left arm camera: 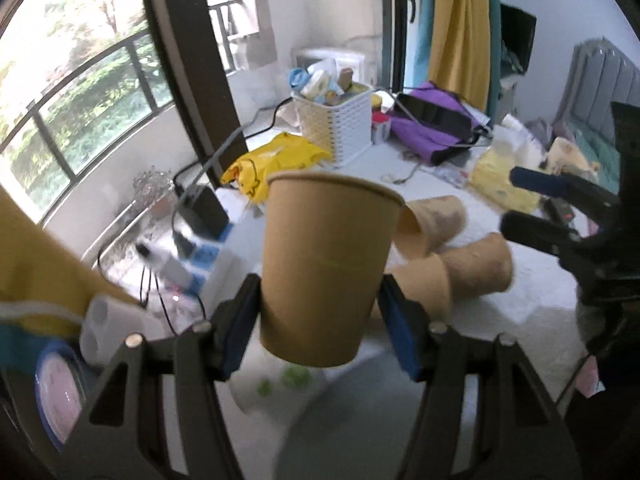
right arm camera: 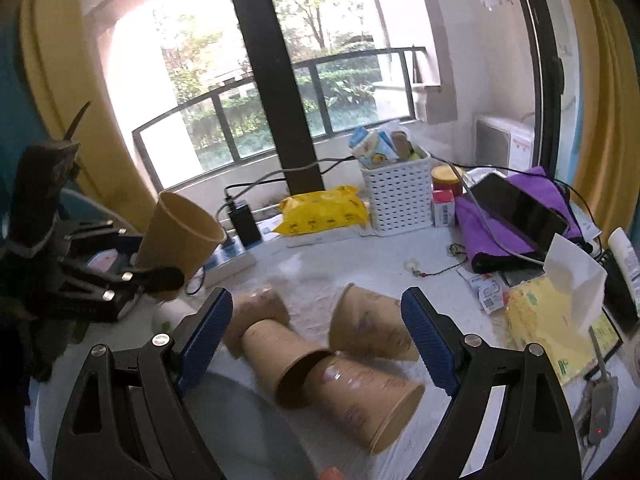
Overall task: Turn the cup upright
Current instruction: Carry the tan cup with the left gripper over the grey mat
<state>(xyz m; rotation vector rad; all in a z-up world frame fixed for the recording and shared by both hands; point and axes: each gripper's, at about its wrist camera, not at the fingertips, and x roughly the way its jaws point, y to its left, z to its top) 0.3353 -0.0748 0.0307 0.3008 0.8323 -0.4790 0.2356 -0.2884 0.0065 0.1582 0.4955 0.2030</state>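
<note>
My left gripper [left arm camera: 316, 320] is shut on a brown paper cup [left arm camera: 324, 264], held above the table with its mouth up and slightly tilted. The same cup [right arm camera: 180, 236] and left gripper [right arm camera: 160, 280] show at the left of the right wrist view. Several more brown paper cups lie on their sides on the white table: one pair nested [right arm camera: 320, 376], one behind them [right arm camera: 260, 308], one to the right [right arm camera: 368, 328]. They also show in the left wrist view [left arm camera: 472, 268]. My right gripper [right arm camera: 316, 344] is open above the lying cups, holding nothing; it also shows in the left wrist view [left arm camera: 536, 204].
At the back stand a white basket [right arm camera: 396, 200] of packets, a yellow bag [right arm camera: 320, 212], a purple cloth with a tablet [right arm camera: 516, 216] and a power strip [right arm camera: 232, 256]. A yellow tissue pack [right arm camera: 552, 312] lies at the right. Cables run along the window side.
</note>
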